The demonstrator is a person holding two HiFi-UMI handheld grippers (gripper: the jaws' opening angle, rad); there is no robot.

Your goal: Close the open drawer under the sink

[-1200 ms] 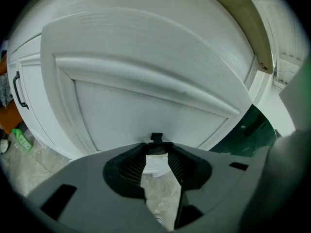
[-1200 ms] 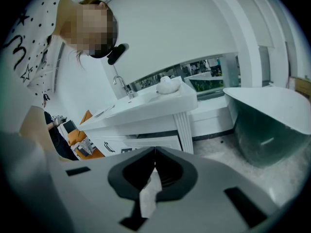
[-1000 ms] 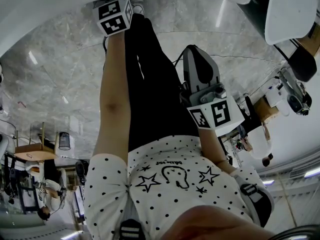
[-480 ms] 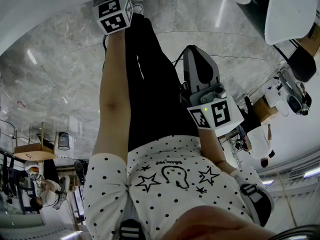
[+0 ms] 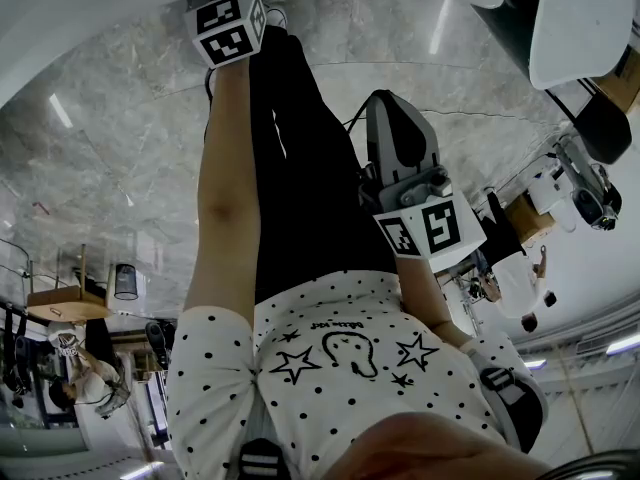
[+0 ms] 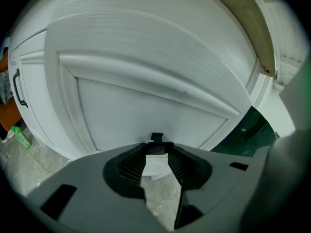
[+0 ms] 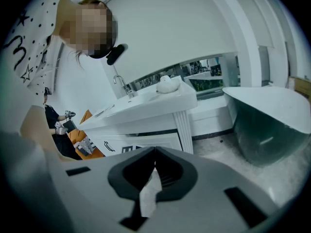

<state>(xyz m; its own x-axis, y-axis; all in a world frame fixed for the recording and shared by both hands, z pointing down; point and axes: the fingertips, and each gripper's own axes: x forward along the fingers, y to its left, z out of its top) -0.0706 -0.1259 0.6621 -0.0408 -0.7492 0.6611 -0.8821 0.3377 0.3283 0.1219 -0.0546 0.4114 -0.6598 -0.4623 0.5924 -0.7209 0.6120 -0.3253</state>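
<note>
A white panelled drawer front (image 6: 146,81) fills the left gripper view at close range. My left gripper (image 6: 155,147) is right against it, jaws narrowly apart and closed on a small black handle (image 6: 156,138) at their tips. In the head view my left gripper (image 5: 228,28) is stretched out ahead by the white cabinet edge (image 5: 120,8). My right gripper (image 5: 405,158) hangs beside the person's leg, away from the cabinet. Its jaws (image 7: 154,152) are shut with nothing in them. The right gripper view shows the white sink vanity (image 7: 146,106) from a distance.
A black pull (image 6: 19,89) sits on the neighbouring cabinet door, and a green bottle (image 6: 19,137) stands on the floor beside it. A dark freestanding tub (image 7: 267,120) stands right of the vanity. The floor is grey marble (image 5: 100,168). The person's legs (image 5: 300,168) are between the grippers.
Neither gripper has visibly moved. Only people far off at the edges of the head view have shifted.
</note>
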